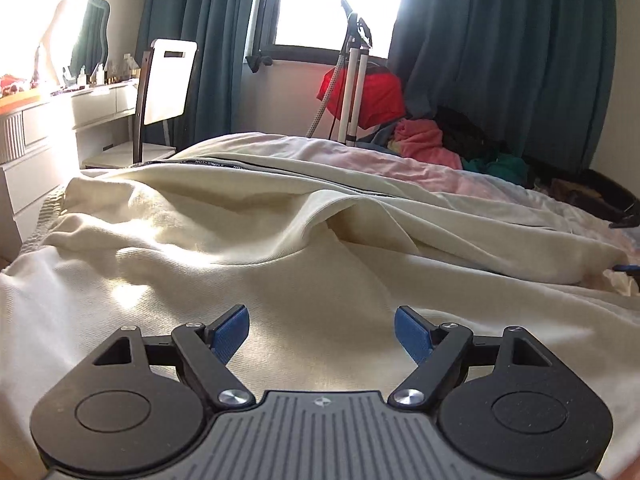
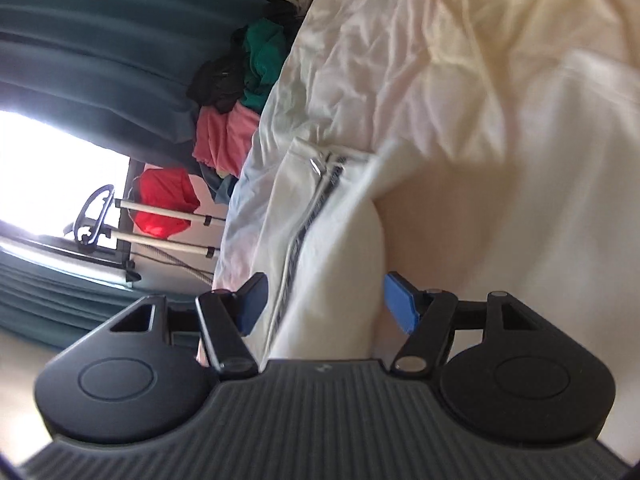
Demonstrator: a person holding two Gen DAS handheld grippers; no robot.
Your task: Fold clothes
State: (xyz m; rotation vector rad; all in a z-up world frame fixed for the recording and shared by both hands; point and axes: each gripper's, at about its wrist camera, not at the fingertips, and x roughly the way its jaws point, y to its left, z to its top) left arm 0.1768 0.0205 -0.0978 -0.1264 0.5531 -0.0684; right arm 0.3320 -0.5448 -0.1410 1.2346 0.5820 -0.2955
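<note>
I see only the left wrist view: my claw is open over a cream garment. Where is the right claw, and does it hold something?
Observer: The right claw is open, with a fold of the cream garment between its fingers, not yet pinched.
Operator: Is there some detail on that fold?
Observer: Yes, a zipper runs along it, just beside the left finger.
Operator: Is the right camera level like mine?
Observer: No, it is rolled sideways: the teal curtains and the window lie along its left edge.
</note>
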